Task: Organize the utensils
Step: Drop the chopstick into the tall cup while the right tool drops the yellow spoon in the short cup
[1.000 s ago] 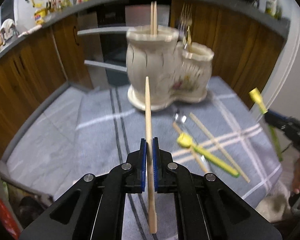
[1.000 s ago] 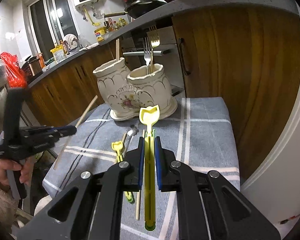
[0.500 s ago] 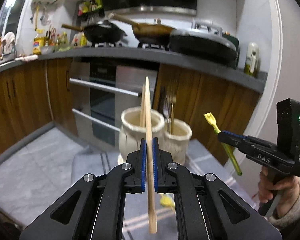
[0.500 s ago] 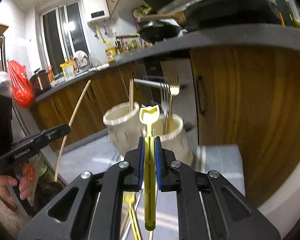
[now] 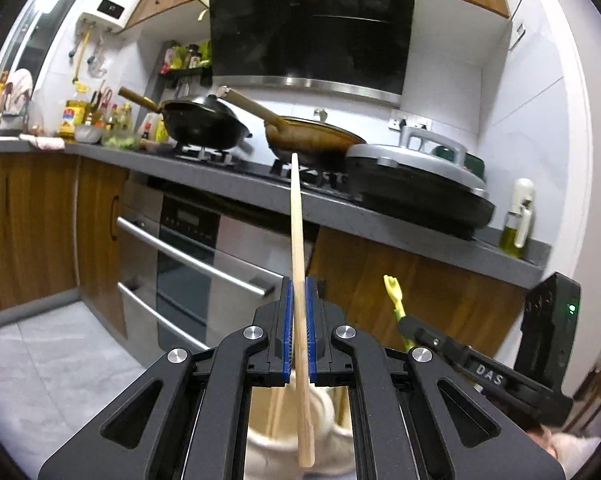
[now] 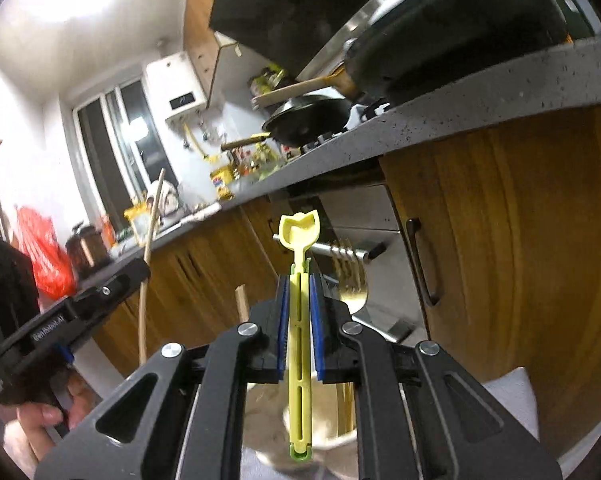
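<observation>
The left tongs (image 5: pixel 299 322) are clamped on a wooden chopstick (image 5: pixel 298 264), which stands nearly upright between the blue pads, its lower end hanging over the cream ceramic holder (image 5: pixel 268 436) directly beneath the tongs, where other chopsticks already stand. To the right, the right tongs (image 6: pixel 299 320) are closed on a yellow plastic utensil (image 6: pixel 300 340), head up, its lower end over the holder's other compartment below. Just right of these tongs, a gold fork (image 6: pixel 352 292) stands up out of that compartment.
</observation>
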The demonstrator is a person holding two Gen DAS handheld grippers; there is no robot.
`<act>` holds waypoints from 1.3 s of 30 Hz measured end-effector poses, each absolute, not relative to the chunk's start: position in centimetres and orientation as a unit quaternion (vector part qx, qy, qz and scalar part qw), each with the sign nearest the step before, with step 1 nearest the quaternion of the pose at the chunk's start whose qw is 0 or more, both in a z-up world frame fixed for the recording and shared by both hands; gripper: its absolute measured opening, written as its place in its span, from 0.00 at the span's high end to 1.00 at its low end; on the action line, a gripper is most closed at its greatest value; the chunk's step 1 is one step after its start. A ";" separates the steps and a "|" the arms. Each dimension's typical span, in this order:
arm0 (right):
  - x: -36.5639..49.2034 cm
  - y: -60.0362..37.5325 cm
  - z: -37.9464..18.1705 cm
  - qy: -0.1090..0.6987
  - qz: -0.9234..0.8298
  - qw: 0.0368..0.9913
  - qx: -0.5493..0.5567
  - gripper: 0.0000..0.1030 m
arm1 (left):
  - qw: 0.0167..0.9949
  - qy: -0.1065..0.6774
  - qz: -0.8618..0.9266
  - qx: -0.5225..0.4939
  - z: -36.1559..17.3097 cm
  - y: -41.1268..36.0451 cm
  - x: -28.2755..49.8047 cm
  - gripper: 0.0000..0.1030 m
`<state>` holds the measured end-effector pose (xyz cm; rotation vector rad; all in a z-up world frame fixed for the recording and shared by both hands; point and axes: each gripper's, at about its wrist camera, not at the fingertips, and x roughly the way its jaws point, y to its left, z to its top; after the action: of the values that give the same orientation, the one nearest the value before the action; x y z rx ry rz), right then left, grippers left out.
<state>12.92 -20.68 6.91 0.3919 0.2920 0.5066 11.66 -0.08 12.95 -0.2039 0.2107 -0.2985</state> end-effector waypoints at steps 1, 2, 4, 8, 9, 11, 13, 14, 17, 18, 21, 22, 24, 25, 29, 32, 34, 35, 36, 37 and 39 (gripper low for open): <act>13.3 -20.7 6.7 0.141 0.245 0.939 0.197 0.90 | 0.979 0.107 -0.144 -0.101 12.7 -0.2 12.4 0.94; 13.8 -20.7 6.4 0.138 0.243 0.938 0.204 0.90 | 0.979 0.106 -0.142 -0.102 12.5 -0.2 12.9 0.94; 14.4 -20.6 5.7 0.138 0.240 0.938 0.209 0.90 | 0.980 0.106 -0.132 -0.103 11.9 -0.2 13.8 0.94; 15.1 -19.5 4.5 0.135 0.240 0.941 0.198 0.90 | 0.982 0.114 -0.115 -0.098 10.4 -0.2 15.1 0.94; 15.1 -19.1 4.3 0.133 0.239 0.943 0.189 0.90 | 0.982 0.115 -0.113 -0.095 10.1 -0.2 15.3 0.94; 15.2 -18.6 3.8 0.135 0.235 0.947 0.174 0.90 | 0.983 0.117 -0.111 -0.091 9.5 -0.2 15.5 0.94; 15.3 -18.3 3.2 0.141 0.234 0.948 0.166 0.90 | 0.983 0.119 -0.109 -0.088 8.9 -0.2 15.5 0.94; 15.2 -18.3 3.0 0.142 0.234 0.948 0.161 0.90 | 0.982 0.122 -0.112 -0.086 8.6 -0.2 15.4 0.94; 14.4 -18.2 2.9 0.140 0.234 0.951 0.145 0.90 | 0.983 0.125 -0.110 -0.073 8.0 -0.1 14.9 0.94; 14.2 -18.3 2.9 0.143 0.233 0.952 0.140 0.90 | 0.983 0.128 -0.111 -0.072 7.9 -0.1 14.6 0.94; 13.8 -18.3 2.6 0.150 0.228 0.953 0.132 0.90 | 0.981 0.139 -0.117 -0.073 7.4 0.3 13.7 0.94; 13.7 -18.4 2.5 0.154 0.227 0.953 0.132 0.90 | 0.980 0.142 -0.118 -0.071 7.3 0.3 13.5 0.94; 13.6 -18.5 2.1 0.167 0.223 0.951 0.131 0.90 | 0.980 0.151 -0.114 -0.060 7.0 0.3 13.0 0.94; 13.5 -18.5 2.1 0.172 0.222 0.951 0.131 0.90 | 0.980 0.156 -0.112 -0.056 6.9 0.2 12.9 0.94; 13.1 -18.8 1.5 0.190 0.214 0.949 0.130 0.91 | 0.976 0.181 -0.108 -0.046 6.2 0.1 12.8 0.94; 12.7 -18.9 1.3 0.197 0.212 0.948 0.129 0.91 | 0.975 0.188 -0.106 -0.044 6.1 0.1 12.7 0.94; 12.6 -18.9 1.2 0.200 0.209 0.949 0.124 0.91 | 0.976 0.190 -0.103 -0.041 6.1 0.0 12.7 0.93; 12.5 -18.9 1.2 0.203 0.207 0.949 0.121 0.91 | 0.976 0.191 -0.101 -0.039 6.1 0.0 12.6 0.92; 12.5 -18.8 1.2 0.206 0.203 0.950 0.117 0.91 | 0.976 0.191 -0.100 -0.038 6.2 0.0 12.5 0.91; 12.5 -18.7 1.2 0.208 0.199 0.951 0.113 0.90 | 0.976 0.190 -0.100 -0.038 6.3 0.0 12.4 0.91; 12.5 -18.6 1.2 0.211 0.196 0.951 0.109 0.91 | 0.976 0.187 -0.103 -0.040 6.4 -0.1 12.1 0.90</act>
<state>12.54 -18.57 1.24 0.2209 0.4289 0.3985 12.09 -0.08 6.41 -0.0802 0.3769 -0.2071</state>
